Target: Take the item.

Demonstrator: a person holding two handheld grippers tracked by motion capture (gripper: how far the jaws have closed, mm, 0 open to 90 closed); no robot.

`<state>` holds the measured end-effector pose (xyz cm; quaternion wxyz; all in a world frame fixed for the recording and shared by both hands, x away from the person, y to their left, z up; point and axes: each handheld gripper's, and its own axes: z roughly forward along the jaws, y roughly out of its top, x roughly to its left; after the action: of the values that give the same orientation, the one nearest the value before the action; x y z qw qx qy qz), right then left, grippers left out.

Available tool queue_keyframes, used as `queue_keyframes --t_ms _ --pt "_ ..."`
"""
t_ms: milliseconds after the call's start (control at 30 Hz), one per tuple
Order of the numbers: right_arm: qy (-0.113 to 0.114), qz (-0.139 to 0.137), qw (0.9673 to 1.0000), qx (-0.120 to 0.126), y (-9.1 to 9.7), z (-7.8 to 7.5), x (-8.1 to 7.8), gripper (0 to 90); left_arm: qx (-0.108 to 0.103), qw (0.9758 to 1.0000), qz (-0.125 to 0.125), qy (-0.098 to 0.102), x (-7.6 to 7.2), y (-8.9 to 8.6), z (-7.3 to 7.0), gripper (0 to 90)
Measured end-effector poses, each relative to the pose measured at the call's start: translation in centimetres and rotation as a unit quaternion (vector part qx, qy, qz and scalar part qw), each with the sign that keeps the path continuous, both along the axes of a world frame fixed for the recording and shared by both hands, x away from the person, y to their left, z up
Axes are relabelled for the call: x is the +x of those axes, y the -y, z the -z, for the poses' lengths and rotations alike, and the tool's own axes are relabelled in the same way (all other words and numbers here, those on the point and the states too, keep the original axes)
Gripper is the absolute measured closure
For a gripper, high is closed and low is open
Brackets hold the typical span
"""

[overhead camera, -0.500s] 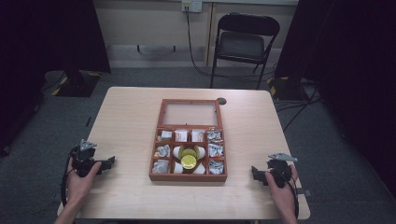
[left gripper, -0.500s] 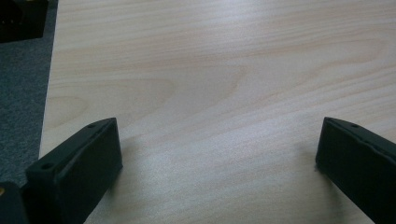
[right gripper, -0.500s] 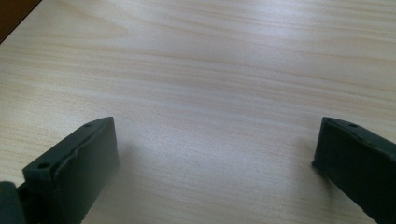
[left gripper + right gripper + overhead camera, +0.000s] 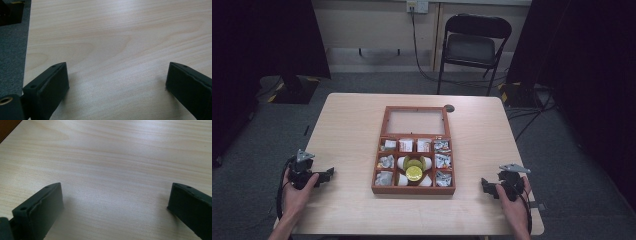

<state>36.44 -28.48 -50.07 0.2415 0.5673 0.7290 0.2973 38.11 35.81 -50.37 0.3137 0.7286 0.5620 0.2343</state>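
Note:
A brown wooden box (image 4: 414, 189) with its glass-paned lid (image 4: 415, 121) laid open sits at the table's middle. Its compartments hold wrapped packets (image 4: 442, 161), white pods and a yellow round tin (image 4: 414, 173). My left gripper (image 4: 328, 174) rests low at the table's near left corner, held by a hand; its jaws stand wide apart over bare wood (image 4: 117, 82). At the near right corner a hand holds my right gripper (image 4: 485, 185), pointing toward the box. Its jaws are spread wide with nothing between them (image 4: 115, 205).
The light wooden table (image 4: 352, 125) has grey carpet around it. A black folding chair (image 4: 472, 47) stands beyond the far edge. A small dark round cap (image 4: 449, 108) is set in the tabletop behind the lid. A corner of the box (image 4: 7, 127) shows in the right gripper view.

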Motion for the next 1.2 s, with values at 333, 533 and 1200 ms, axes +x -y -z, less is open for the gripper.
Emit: queue_keyframes --t_ms 333,533,1200 --pt "0.000 0.000 1.0000 0.000 0.0 0.0 0.0 0.0 0.006 0.9999 0.005 0.009 -0.3 0.1 -0.3 16.8" --pt "0.000 0.001 1.0000 0.001 0.0 0.0 0.0 0.0 -0.011 0.9998 0.008 0.017 -0.5 0.2 -0.7 17.2" --pt "0.000 0.003 1.0000 0.000 0.0 0.0 0.0 0.0 -0.058 0.9974 0.030 0.030 -0.8 1.5 -2.1 19.5"
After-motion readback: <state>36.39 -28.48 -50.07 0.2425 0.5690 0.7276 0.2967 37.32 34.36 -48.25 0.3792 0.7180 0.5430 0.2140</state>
